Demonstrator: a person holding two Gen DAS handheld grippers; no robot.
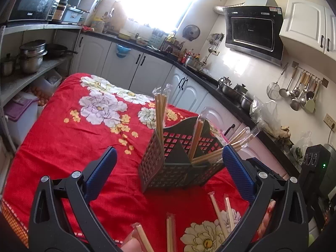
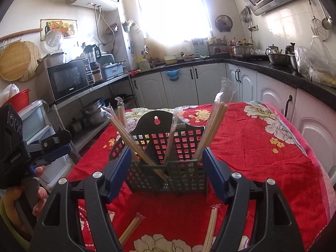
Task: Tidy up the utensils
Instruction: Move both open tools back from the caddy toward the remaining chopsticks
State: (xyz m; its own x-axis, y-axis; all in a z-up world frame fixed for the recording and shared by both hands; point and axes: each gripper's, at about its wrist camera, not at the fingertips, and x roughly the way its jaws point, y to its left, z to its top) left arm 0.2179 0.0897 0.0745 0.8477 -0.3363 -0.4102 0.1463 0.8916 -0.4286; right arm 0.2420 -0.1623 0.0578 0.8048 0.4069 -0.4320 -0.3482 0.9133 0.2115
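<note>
- Both claws gape wide with nothing between their blue pads: the left gripper (image 1: 170, 174) hangs before the black utensil basket (image 1: 178, 161), its right pad just beside the basket's corner; whether it touches, I cannot tell.
- Right gripper (image 2: 166, 172) brackets the same basket (image 2: 168, 168) from the front, pinching nothing.
- Wrapped chopsticks (image 2: 212, 130) stand tilted in the basket's compartments.
- More wrapped pairs (image 1: 218, 212) lie loose on the cloth near the claws.
- Basket sits on a red flowered tablecloth (image 2: 262, 151).
- Around it: white cabinets (image 2: 182, 86) under a dark counter, a microwave (image 2: 69, 79) on a shelf, a bright window (image 2: 172, 10), ladles (image 1: 298, 92) hanging on the tiled wall.
</note>
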